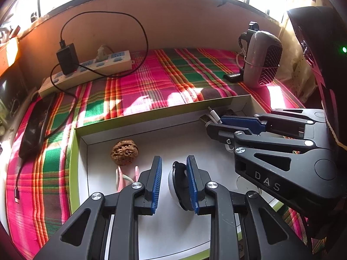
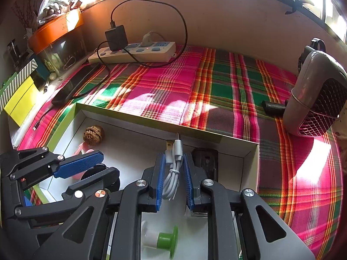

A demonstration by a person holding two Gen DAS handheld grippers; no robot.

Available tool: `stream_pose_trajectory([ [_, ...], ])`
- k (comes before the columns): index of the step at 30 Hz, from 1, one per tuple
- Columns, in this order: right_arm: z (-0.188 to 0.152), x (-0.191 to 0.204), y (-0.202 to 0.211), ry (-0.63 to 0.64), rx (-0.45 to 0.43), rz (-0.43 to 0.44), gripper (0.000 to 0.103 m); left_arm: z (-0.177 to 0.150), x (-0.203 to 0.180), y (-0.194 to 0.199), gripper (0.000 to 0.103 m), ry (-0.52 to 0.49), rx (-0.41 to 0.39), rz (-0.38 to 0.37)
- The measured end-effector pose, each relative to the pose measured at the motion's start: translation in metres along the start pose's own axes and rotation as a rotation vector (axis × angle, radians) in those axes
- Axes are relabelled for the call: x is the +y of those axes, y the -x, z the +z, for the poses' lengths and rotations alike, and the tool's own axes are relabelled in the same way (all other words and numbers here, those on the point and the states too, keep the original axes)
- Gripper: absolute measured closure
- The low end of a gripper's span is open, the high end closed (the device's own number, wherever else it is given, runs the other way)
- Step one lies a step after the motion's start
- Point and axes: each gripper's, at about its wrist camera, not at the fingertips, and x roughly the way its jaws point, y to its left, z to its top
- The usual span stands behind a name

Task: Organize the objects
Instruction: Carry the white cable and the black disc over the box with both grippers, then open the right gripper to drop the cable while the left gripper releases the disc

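my right gripper [image 2: 172,174] is clamped on a coiled white cable [image 2: 173,169], held over the far right corner of the white tray [image 2: 138,127]. my left gripper [image 1: 174,178] sits half open above the tray's near left part, a black-and-white round thing [image 1: 180,184] against its right pad. a walnut [image 1: 124,151] lies just beyond, near the left wall.

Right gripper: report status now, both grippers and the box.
Right gripper shut on coiled white USB cable, over box. Left gripper open, black-and-white round object against one finger. Walnut, pink clip in box. Nothing blocking.
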Motion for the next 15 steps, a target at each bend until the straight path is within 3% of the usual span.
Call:
stream_pose_trajectory([
  [15, -0.0027, 0.0041, -0.0003, -0.004, -0.002, 0.000, 0.084, -0.0036, 0.0022, -0.0001, 0.079, 0.009, -0.004, 0.004],
])
